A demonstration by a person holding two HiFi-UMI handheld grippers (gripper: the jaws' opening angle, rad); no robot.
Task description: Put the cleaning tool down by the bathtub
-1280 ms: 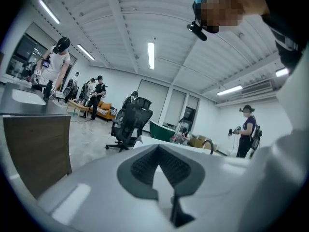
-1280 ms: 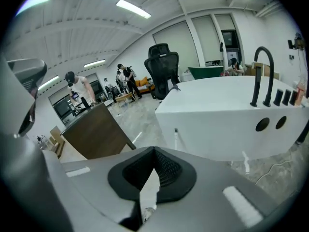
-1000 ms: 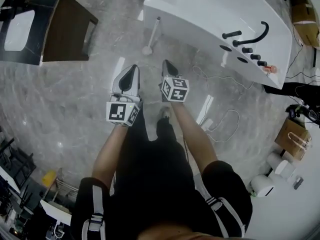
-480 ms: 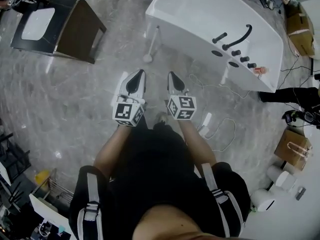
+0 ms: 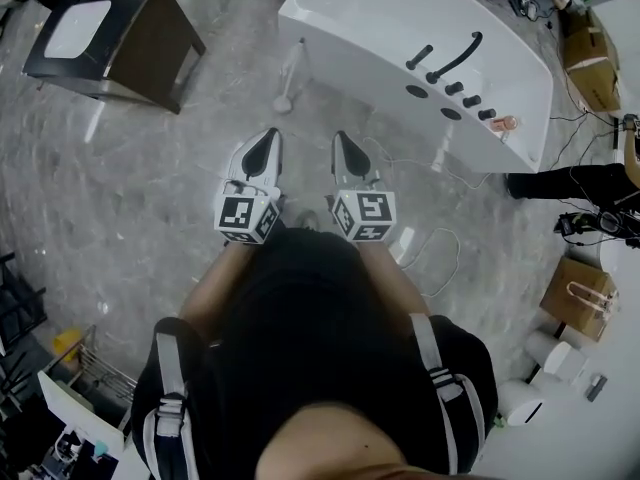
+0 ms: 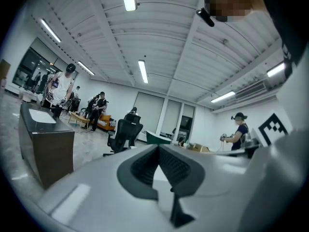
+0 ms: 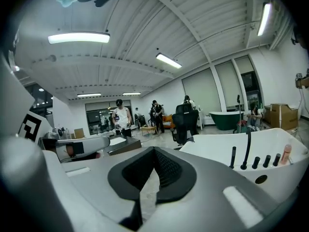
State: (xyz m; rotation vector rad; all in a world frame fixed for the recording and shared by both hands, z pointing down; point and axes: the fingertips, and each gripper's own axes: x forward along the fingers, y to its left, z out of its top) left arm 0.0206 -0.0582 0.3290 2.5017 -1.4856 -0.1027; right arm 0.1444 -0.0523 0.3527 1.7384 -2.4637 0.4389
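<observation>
The cleaning tool (image 5: pixel 291 71), a white long-handled brush or plunger (which of the two cannot be told), is seen propped against the outer wall of the white bathtub (image 5: pixel 390 18). Its round head is rested on the grey marble floor (image 5: pixel 150 198). It is touched by neither gripper. The left gripper (image 5: pixel 262 146) and the right gripper (image 5: pixel 346 150) are held side by side close to the person's body, well apart from the tool. In each gripper view the jaws are pressed together with nothing between them. The placing step is judged complete. No further move is called for, except that the grippers be kept clear of the leaning handle.
</observation>
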